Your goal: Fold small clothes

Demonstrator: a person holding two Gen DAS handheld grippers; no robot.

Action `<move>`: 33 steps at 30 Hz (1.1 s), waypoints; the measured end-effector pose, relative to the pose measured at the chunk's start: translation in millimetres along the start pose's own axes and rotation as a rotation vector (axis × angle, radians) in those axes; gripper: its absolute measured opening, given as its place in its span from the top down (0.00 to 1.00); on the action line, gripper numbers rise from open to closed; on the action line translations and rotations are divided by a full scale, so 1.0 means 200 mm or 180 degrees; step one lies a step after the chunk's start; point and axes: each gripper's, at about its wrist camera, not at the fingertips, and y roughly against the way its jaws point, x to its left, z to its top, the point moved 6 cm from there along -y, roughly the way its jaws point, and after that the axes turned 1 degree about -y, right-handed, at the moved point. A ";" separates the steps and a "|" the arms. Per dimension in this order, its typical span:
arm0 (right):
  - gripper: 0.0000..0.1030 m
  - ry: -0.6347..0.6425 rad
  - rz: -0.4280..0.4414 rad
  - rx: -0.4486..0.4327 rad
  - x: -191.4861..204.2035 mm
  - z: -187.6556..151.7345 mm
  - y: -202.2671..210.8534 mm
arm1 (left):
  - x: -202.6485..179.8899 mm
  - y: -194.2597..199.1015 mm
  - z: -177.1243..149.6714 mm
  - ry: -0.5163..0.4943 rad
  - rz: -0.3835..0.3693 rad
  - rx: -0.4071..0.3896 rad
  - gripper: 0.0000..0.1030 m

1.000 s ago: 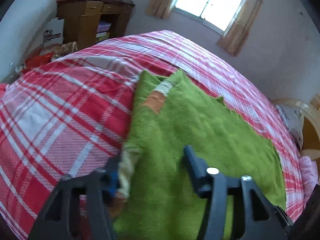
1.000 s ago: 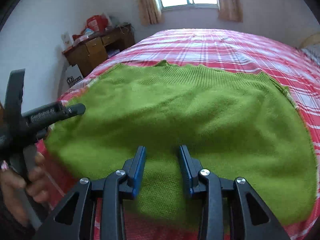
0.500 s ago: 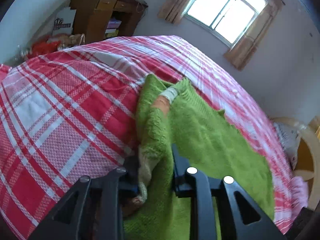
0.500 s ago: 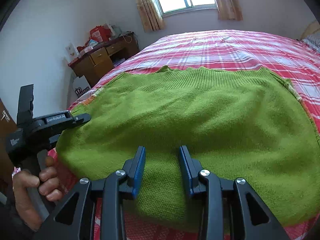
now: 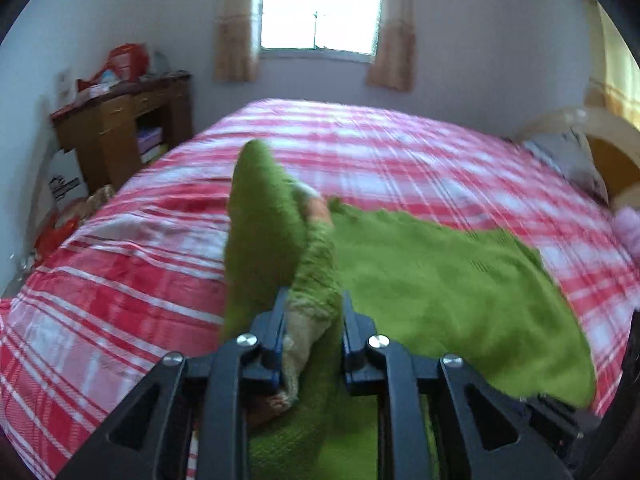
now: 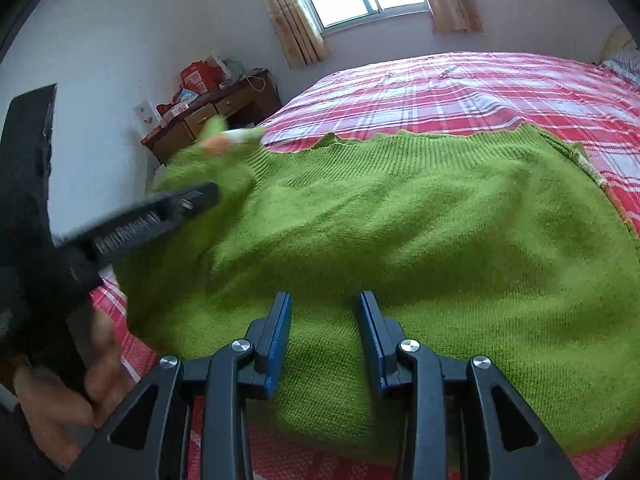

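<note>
The left tongs [image 5: 311, 320] are clamping a bunched edge of the green sweater [image 5: 440, 280], with the fabric filling the narrow gap between the 2 fingers and rising in a lifted peak in front of them. The right tongs [image 6: 324, 320] are hanging open over the near part of the sweater [image 6: 400, 220], their blue pads [image 6: 280, 332] apart with nothing between them. The sweater is lying spread on the red plaid bed [image 5: 120, 280], its near hem close to the bed's front edge and its far, scalloped edge partway up the cover. Beyond that edge the plaid cover is running bare toward the window [image 5: 320, 8], and bare cover is showing to the left of the lifted fold. The left wrist view alone is showing the grip itself and a pillow [image 5: 568, 160] at the right end of the bed. The right wrist view alone is showing the left hand [image 6: 60, 392] gripping its handle, blurred, and the raised corner standing above the wooden desk [image 6: 208, 116] by the wall.
</note>
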 end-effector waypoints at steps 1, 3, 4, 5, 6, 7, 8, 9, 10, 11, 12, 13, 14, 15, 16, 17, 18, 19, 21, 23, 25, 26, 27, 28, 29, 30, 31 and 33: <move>0.65 -0.0056 0.0059 0.0013 -0.01 0.00 0.01 | -0.02 -0.02 -0.02 -0.0036 -0.0021 0.0053 0.80; 0.65 -0.0152 0.0182 0.0058 -0.03 0.01 0.01 | -0.04 -0.05 -0.06 -0.0104 -0.0030 0.0125 0.81; 0.65 -0.0202 0.0267 0.0102 -0.05 0.02 0.02 | -0.04 -0.05 -0.08 -0.0121 -0.0024 0.0127 0.81; 0.65 -0.0214 0.0284 0.0118 -0.06 0.03 0.03 | -0.03 -0.05 -0.08 -0.0110 -0.0038 0.0125 0.81; 0.65 -0.0210 0.0269 0.0105 -0.07 0.05 0.04 | -0.03 -0.04 -0.07 -0.0082 -0.0059 0.0120 0.81; 0.64 -0.0188 0.0253 0.0054 -0.09 0.10 0.06 | -0.02 -0.04 -0.07 -0.0046 -0.0087 0.0118 0.81; 0.59 -0.0192 0.0309 0.0030 -0.09 0.15 0.07 | -0.02 -0.05 -0.07 -0.0010 -0.0116 0.0122 0.81; 0.55 -0.0207 0.0376 0.0028 -0.08 0.18 0.07 | -0.02 -0.05 -0.06 0.0011 -0.0134 0.0122 0.81; 0.48 -0.0274 0.0544 0.0034 -0.07 0.25 0.05 | -0.02 -0.05 -0.07 0.0029 -0.0152 0.0112 0.81; 0.45 -0.0313 0.0630 0.0038 -0.06 0.31 0.03 | -0.01 -0.04 -0.07 0.0048 -0.0166 0.0103 0.81; 0.45 -0.0308 0.0676 0.0054 -0.04 0.34 0.01 | -0.01 -0.04 -0.07 0.0065 -0.0174 0.0100 0.81; 0.44 -0.0262 0.0741 0.0125 -0.01 0.39 -0.05 | -0.01 -0.05 -0.07 0.0078 -0.0177 0.0098 0.81; 0.44 -0.0222 0.0775 0.0233 0.02 0.43 -0.13 | -0.01 -0.05 -0.08 0.0090 -0.0181 0.0094 0.81; 0.44 -0.0214 0.0787 0.0303 0.04 0.45 -0.18 | -0.01 -0.05 -0.08 0.0098 -0.0188 0.0094 0.81; 0.44 -0.0221 0.0814 0.0400 0.06 0.47 -0.26 | -0.02 -0.05 -0.08 0.0105 -0.0194 0.0101 0.80; 0.44 -0.0226 0.0835 0.0484 0.08 0.48 -0.33 | -0.02 -0.06 -0.09 0.0108 -0.0197 0.0114 0.80; 0.44 -0.0222 0.0828 0.0578 0.10 0.49 -0.39 | -0.02 -0.06 -0.09 0.0101 -0.0193 0.0125 0.80; 0.44 -0.0197 0.0814 0.0680 0.12 0.50 -0.47 | -0.03 -0.06 -0.09 0.0087 -0.0184 0.0127 0.80; 0.44 -0.0153 0.0799 0.0787 0.15 0.52 -0.56 | -0.04 -0.06 -0.08 0.0070 -0.0172 0.0128 0.80; 0.44 -0.0150 0.0829 0.0843 0.16 0.52 -0.62 | -0.04 -0.06 -0.09 0.0080 -0.0185 0.0126 0.80; 0.46 -0.0096 0.0833 0.0867 0.18 0.53 -0.68 | -0.04 -0.06 -0.09 0.0098 -0.0204 0.0124 0.80; 0.61 -0.0058 0.0807 0.0834 0.18 0.53 -0.68 | -0.04 -0.06 -0.09 0.0101 -0.0211 0.0124 0.80; 0.72 -0.0006 0.0792 0.0818 0.19 0.53 -0.69 | -0.04 -0.06 -0.09 0.0098 -0.0213 0.0126 0.80; 0.81 0.0043 0.0741 0.0803 0.20 0.52 -0.70 | -0.04 -0.06 -0.09 0.0094 -0.0211 0.0128 0.81; 0.83 0.0069 0.0710 0.0768 0.20 0.52 -0.70 | -0.04 -0.06 -0.09 0.0108 -0.0212 0.0130 0.81; 0.85 0.0112 0.0699 0.0702 0.21 0.52 -0.69 | -0.04 -0.06 -0.09 0.0119 -0.0229 0.0131 0.81; 0.86 0.0144 0.0679 0.0661 0.21 0.52 -0.68 | -0.04 -0.06 -0.09 0.0123 -0.0238 0.0131 0.81; 0.87 0.0171 0.0670 0.0617 0.22 0.53 -0.66 | -0.05 -0.05 -0.10 0.0103 -0.0223 0.0126 0.81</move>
